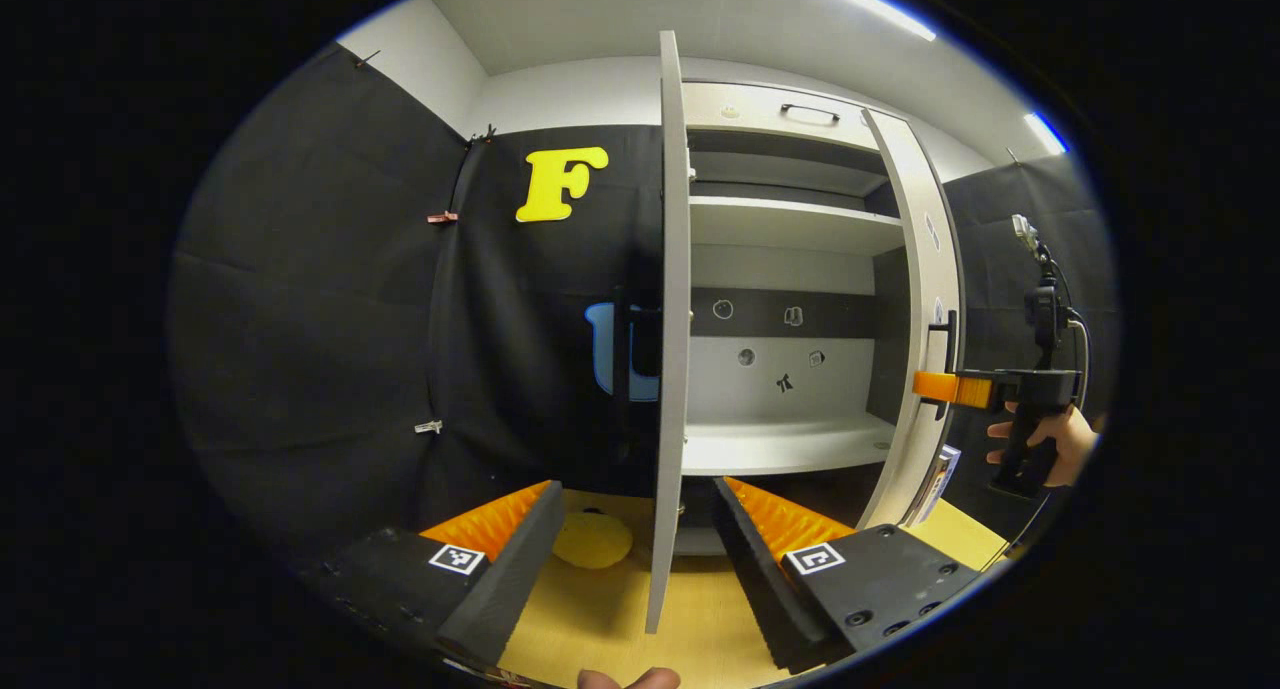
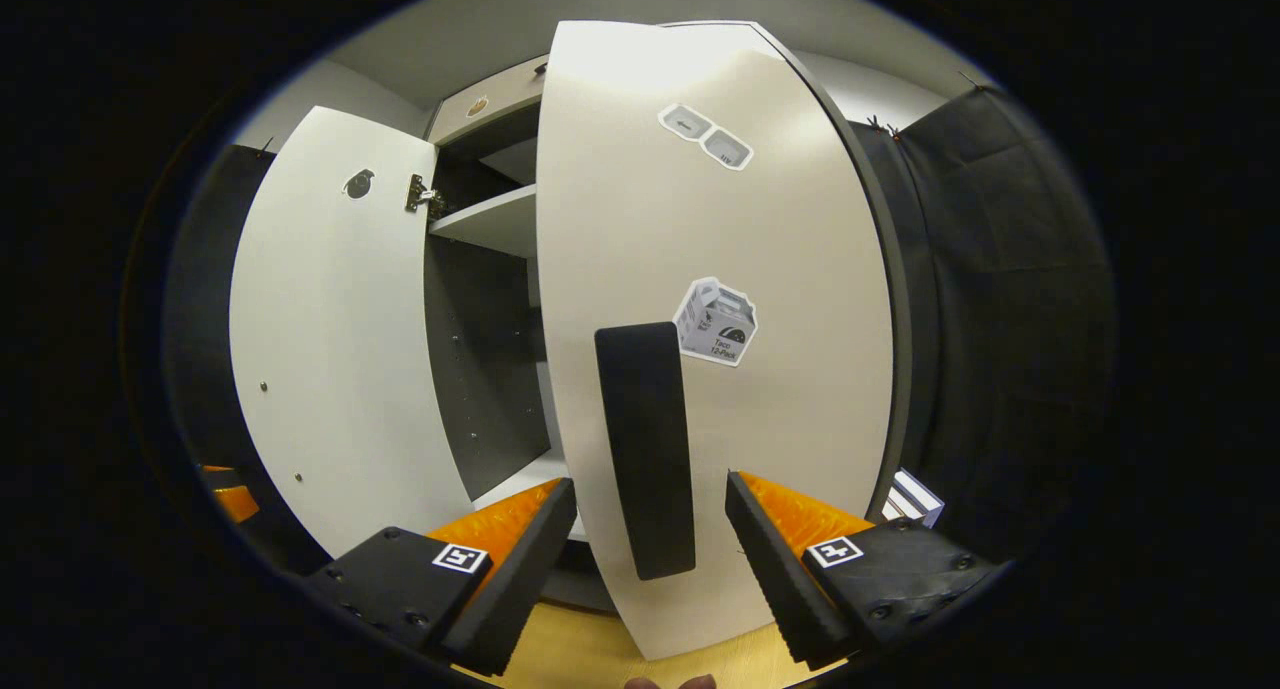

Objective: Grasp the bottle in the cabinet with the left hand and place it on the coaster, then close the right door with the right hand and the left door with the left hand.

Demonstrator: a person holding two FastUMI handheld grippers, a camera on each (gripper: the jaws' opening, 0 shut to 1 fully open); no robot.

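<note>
Left gripper point(image 1: 634, 559): fingers spread wide and empty; the thin front edge of the left door point(image 1: 668, 349) stands upright in the gap between them, touching neither.
Right gripper point(image 2: 650, 554): fingers spread wide, nothing clamped; the black handle point(image 2: 647, 449) of the right door point(image 2: 720, 369) hangs between them, and no finger presses on it. In the left gripper view the same gripper point(image 1: 935, 385) is seen from the side, held in a hand point(image 1: 1050, 437), its tip at the right door's point(image 1: 915, 319) handle edge.
Left door: swung open, seen edge-on in the left gripper view; in the right gripper view its inner face point(image 2: 340, 339) shows, with a hinge point(image 2: 424, 195) near the top.
Right door: partly open, angled across the cabinet point(image 1: 790, 299) mouth; stickers on its outer face.
Cabinet: pale shelves; the lower shelf point(image 1: 785, 444) lies bare; small stickers on the back wall.
Coaster point(image 1: 592, 539): a yellow round disc on the wooden table point(image 1: 640, 649), left of the left door's edge, just beyond the left finger.
Bottle point(image 1: 625, 349): what may be it is a bluish upright shape beside the left door's edge, above the coaster; it is dim against the dark cloth, so I cannot tell for certain that it is the bottle or that it stands on the coaster.
</note>
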